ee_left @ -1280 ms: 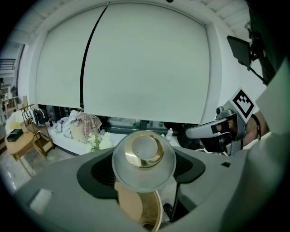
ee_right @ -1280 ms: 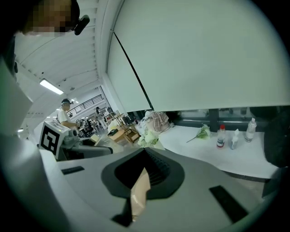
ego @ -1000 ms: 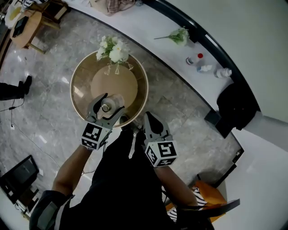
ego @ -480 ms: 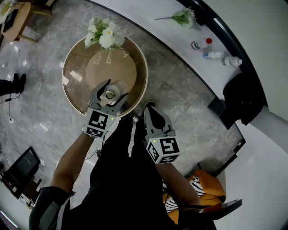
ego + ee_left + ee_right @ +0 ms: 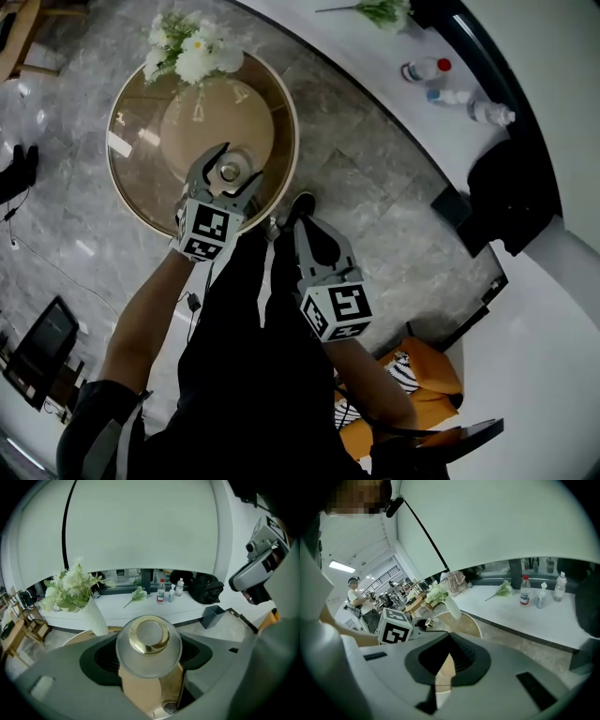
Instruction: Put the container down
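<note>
Floor of grey veined stone (image 5: 375,216) fills most of the head view. A long white surface (image 5: 375,66) curves from 12 to 3 o'clock, and a round glass-topped surface (image 5: 141,178) lies at 11 o'clock. The person's dark clothing (image 5: 253,356) takes up the 6 o'clock part. A black bag (image 5: 511,197) sits at 3 o'clock on the white surface, with a grey bin (image 5: 455,220) on the floor beside it. A bunch of white flowers (image 5: 187,52) stands at the 12 o'clock rim of the round surface.

The left hand-held gripper (image 5: 236,167) reaches over the round surface's 5 o'clock part, its jaws closed around a container (image 5: 149,641), a clear jar with a gold lid, held upright between them. Whether the jar's base touches the glass cannot be told. The right hand-held gripper (image 5: 302,208) hangs at 4 o'clock of the left one, off the round surface's edge, jaws together and empty. Three small bottles (image 5: 427,69) stand near 1 o'clock on the white surface, well apart from both grippers.
</note>
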### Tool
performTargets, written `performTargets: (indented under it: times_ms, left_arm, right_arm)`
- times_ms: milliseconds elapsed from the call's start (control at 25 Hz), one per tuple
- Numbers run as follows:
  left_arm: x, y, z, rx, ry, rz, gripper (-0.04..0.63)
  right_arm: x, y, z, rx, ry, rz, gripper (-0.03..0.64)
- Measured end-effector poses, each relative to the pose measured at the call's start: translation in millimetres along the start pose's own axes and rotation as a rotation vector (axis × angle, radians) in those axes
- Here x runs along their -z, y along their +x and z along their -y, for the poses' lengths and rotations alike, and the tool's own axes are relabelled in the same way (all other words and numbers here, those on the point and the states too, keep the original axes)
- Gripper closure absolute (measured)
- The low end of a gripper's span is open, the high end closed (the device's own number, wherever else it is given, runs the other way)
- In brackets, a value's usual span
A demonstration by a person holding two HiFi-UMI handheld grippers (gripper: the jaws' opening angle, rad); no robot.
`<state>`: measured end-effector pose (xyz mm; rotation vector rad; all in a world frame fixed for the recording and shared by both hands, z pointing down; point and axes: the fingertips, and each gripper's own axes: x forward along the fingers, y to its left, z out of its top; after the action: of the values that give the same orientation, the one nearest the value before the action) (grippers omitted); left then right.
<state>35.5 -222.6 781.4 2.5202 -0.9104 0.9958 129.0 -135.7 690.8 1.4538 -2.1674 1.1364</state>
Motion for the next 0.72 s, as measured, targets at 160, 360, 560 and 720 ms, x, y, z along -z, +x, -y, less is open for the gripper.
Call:
performTargets:
  times_ms: [160,360,560,720]
  left_arm:
    - [14,24,3,0.013,0.007,-0.024,0.264]
    - [31,54,11,0.045,0.044,-0.059,0.264]
    - [55,80,13,0.054,0.085,-0.116,0.264]
    - [74,95,17,0.064,0.099,-0.164,0.264]
  right_arm:
    - [8,3,11,0.014,0.014,-0.015,0.615]
    - [23,6,20,0.018,0.035,-0.044,0.615]
    - [38,12,26,0.019,0.054,-0.066,0.615]
    - [52,15,31,0.017,0.069,-0.091,0.615]
